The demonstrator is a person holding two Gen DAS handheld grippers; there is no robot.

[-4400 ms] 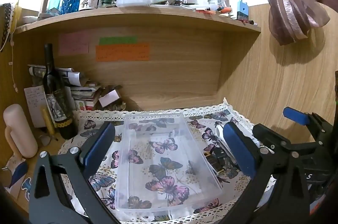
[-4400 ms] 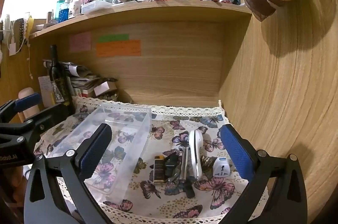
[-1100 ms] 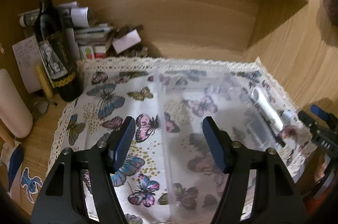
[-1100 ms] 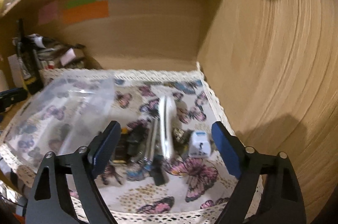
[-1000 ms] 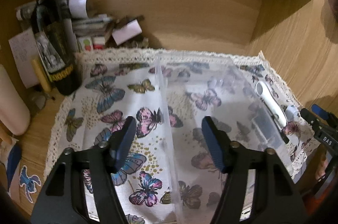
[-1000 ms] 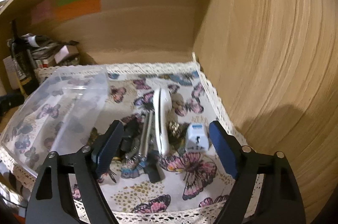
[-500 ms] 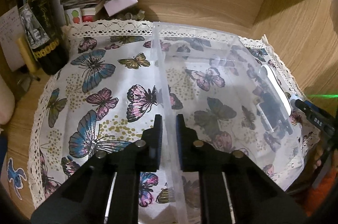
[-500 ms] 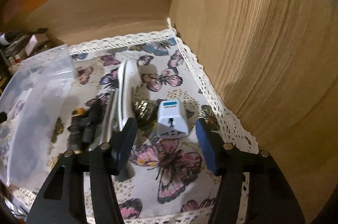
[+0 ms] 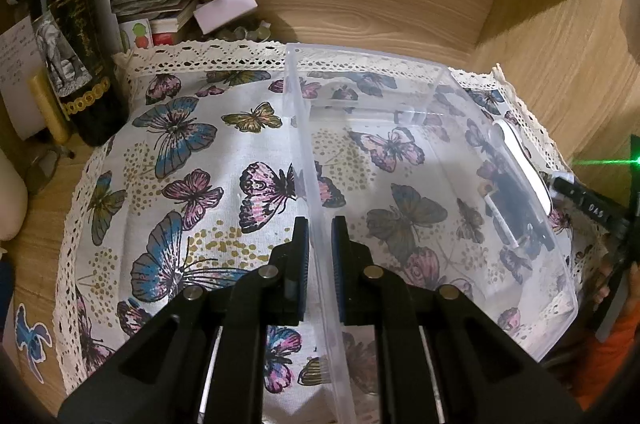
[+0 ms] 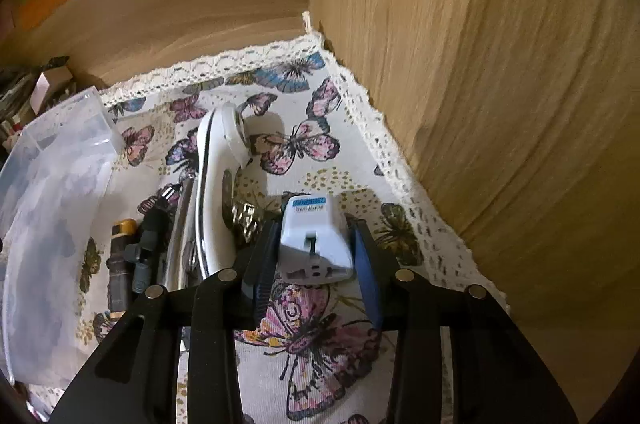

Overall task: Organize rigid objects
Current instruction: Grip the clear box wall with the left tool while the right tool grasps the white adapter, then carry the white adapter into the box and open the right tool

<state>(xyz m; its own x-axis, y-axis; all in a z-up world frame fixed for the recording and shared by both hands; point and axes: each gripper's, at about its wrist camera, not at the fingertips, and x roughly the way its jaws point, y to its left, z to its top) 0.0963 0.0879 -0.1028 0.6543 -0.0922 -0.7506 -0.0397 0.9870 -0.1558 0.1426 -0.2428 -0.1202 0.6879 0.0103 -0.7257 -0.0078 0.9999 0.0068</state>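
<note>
the left hand-held gripper (image 9: 319,244) pinches the clear plastic bin's (image 9: 420,151) near wall at frame centre, nothing inside it, while the right hand-held gripper (image 10: 316,256), lower centre, is closing around the white travel adapter (image 10: 314,240).

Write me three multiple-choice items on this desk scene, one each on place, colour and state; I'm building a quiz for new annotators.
1. Where does the white travel adapter lie?
A. inside the clear plastic bin
B. on the butterfly tablecloth
C. on the shelf

2. What colour is the handheld showerhead?
A. white
B. red
C. black

3. What is the left hand-held gripper doing?
A. hanging open
B. clamping the bin's wall
C. holding the wine bottle

Answers: 1 B, it rests on cloth between the closing jaws of the right hand-held gripper; 2 A, white body; 3 B, pads pinch the wall.
</note>
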